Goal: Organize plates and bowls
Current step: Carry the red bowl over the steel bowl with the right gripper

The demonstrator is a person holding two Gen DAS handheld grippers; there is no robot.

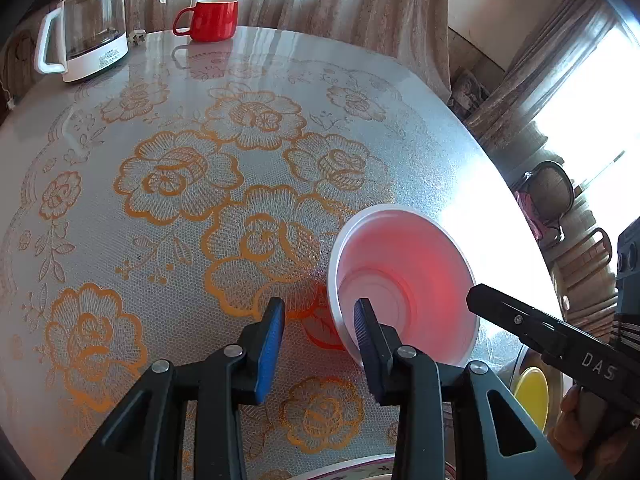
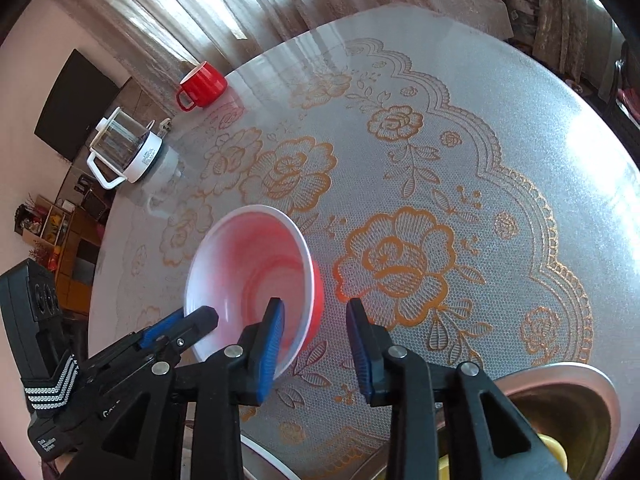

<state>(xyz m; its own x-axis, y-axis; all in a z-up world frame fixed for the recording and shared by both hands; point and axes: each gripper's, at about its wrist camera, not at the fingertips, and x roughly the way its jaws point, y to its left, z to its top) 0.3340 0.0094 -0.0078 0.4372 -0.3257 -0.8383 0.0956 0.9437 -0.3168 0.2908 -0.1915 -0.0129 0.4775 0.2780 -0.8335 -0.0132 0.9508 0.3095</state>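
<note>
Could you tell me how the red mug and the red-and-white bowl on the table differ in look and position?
The red mug stands at the far table edge; the bowl sits near, between both grippers. The mug has a handle; the bowl has none. The mug is narrow, the bowl wide and flared. Both are red outside and upright.

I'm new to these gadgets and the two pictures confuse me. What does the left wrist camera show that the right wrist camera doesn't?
Only the left: a person's hand holding the right gripper, and a chair by the window. Only the right: a dark screen on the wall, shelves, and the left gripper. Both: the bowl, mug, kettle, flowered table and a yellow dish.
</note>
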